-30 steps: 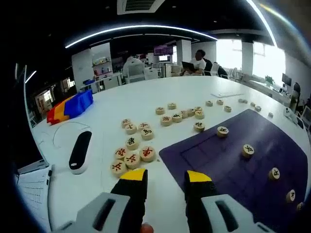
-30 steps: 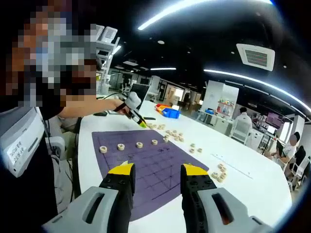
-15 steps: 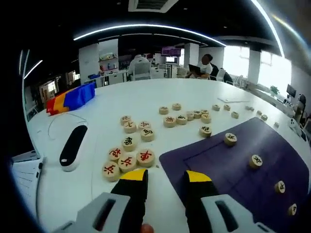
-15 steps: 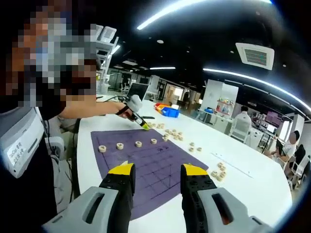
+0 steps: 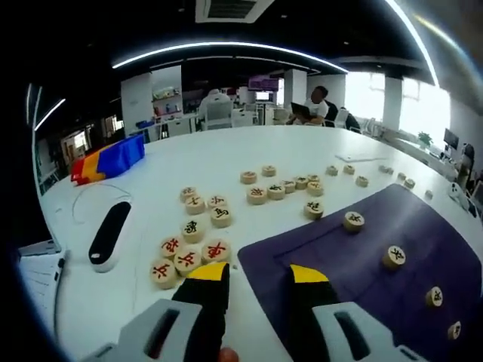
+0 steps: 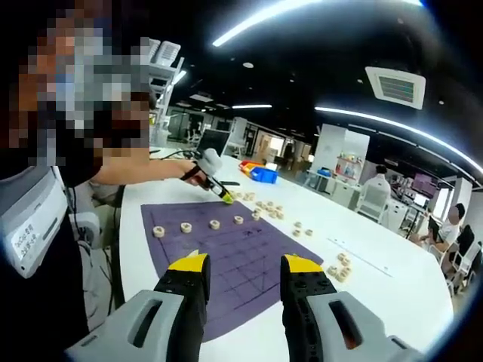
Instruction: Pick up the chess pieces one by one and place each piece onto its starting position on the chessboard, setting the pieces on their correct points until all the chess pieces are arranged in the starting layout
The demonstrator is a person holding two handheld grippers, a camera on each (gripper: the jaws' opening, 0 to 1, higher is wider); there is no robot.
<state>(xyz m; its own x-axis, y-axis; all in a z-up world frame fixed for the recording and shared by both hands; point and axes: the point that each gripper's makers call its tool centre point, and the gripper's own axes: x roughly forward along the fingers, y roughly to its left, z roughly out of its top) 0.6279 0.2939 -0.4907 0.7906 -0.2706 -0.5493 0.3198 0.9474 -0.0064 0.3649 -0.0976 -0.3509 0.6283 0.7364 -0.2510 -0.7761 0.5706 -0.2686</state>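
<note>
My left gripper (image 5: 256, 273) is open and empty, hovering low over the white table just left of the purple chessboard mat (image 5: 355, 268). A cluster of round wooden chess pieces (image 5: 189, 256) lies right by its left jaw. More loose pieces (image 5: 275, 190) sit farther out. Several pieces (image 5: 393, 257) stand along the mat's edge. My right gripper (image 6: 245, 264) is open and empty above the near side of the mat (image 6: 226, 260). A row of pieces (image 6: 216, 224) stands on the mat's far-left edge, and the left gripper (image 6: 215, 185) hovers beyond it in a person's hand.
A black oblong device (image 5: 108, 234) lies left of the cluster, and a red, yellow and blue cloth (image 5: 109, 158) lies farther back. Scattered pieces (image 6: 341, 265) dot the table right of the mat. A blue bin (image 6: 264, 175) stands at the back. A person's body (image 6: 38, 226) is at left.
The left gripper view has shifted a little, so the piece cluster and mat edge now sit lower and further left. The right gripper view is almost unchanged.
</note>
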